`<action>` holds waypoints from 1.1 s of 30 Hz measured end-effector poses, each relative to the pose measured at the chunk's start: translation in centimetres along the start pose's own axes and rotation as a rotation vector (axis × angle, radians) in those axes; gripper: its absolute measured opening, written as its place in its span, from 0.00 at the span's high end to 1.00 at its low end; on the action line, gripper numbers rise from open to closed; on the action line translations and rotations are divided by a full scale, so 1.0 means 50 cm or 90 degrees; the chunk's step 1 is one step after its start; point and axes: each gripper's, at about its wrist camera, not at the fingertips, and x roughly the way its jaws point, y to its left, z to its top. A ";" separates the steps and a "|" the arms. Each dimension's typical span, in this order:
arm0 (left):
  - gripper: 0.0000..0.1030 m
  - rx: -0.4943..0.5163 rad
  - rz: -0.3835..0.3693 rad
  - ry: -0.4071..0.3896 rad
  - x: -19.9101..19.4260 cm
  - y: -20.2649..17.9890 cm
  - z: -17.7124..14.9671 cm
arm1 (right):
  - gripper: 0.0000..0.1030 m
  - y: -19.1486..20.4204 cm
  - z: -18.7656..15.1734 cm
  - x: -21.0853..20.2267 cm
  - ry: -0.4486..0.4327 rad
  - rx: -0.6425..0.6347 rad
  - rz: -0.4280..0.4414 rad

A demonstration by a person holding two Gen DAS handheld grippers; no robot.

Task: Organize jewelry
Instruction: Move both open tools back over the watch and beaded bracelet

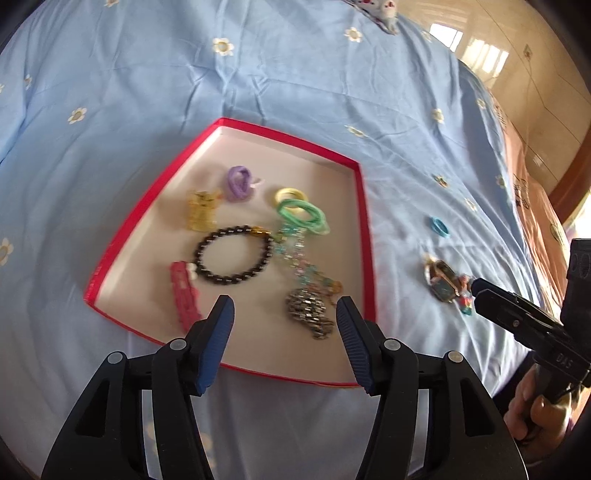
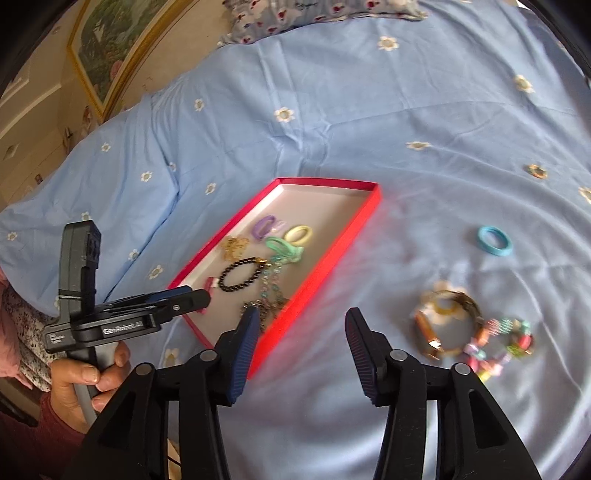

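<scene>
A light blue bedsheet (image 2: 369, 122) printed with small white flowers covers the bed, creased in long folds. A floral patterned pillow (image 2: 295, 14) lies at its far end. A gold-framed painting (image 2: 110, 48) hangs on the wall, and glossy floor tiles (image 1: 524, 66) show beside the bed.

pillow (image 1: 376, 9) cut off, beaded bracelet (image 2: 498, 350) blurred
</scene>
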 end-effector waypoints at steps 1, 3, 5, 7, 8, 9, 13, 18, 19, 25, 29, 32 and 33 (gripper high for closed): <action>0.44 0.007 -0.004 0.002 0.001 -0.010 -0.001 | 0.49 -0.010 -0.006 -0.009 -0.003 0.005 -0.007; 0.44 0.018 -0.013 0.007 0.004 -0.032 -0.005 | 0.49 -0.028 -0.018 -0.026 -0.008 0.016 -0.025; 0.43 0.028 -0.022 0.013 0.009 -0.050 -0.010 | 0.49 -0.050 -0.030 -0.043 -0.013 0.029 -0.045; 0.43 0.036 -0.028 0.021 0.017 -0.066 -0.013 | 0.49 -0.067 -0.041 -0.055 -0.016 0.038 -0.062; 0.43 0.039 -0.031 0.024 0.021 -0.073 -0.015 | 0.49 -0.079 -0.046 -0.061 -0.017 0.045 -0.070; 0.43 0.042 -0.034 0.028 0.025 -0.080 -0.016 | 0.49 -0.088 -0.052 -0.067 -0.018 0.051 -0.076; 0.43 0.057 -0.041 0.040 0.040 -0.107 -0.017 | 0.48 -0.126 -0.073 -0.086 -0.018 0.078 -0.097; 0.43 0.076 -0.046 0.048 0.055 -0.136 -0.010 | 0.48 -0.158 -0.089 -0.108 -0.024 0.090 -0.120; 0.43 0.080 -0.046 0.048 0.057 -0.142 -0.007 | 0.48 -0.163 -0.090 -0.112 -0.026 0.091 -0.125; 0.43 0.105 -0.050 0.052 0.075 -0.175 0.011 | 0.49 -0.195 -0.084 -0.122 -0.028 0.063 -0.171; 0.43 0.124 -0.055 0.055 0.089 -0.198 0.026 | 0.53 -0.219 -0.080 -0.117 -0.014 0.036 -0.211; 0.43 0.135 -0.063 0.058 0.106 -0.217 0.041 | 0.60 -0.234 -0.079 -0.103 0.008 0.024 -0.220; 0.43 0.138 -0.065 0.060 0.111 -0.222 0.045 | 0.61 -0.237 -0.080 -0.097 0.015 0.018 -0.221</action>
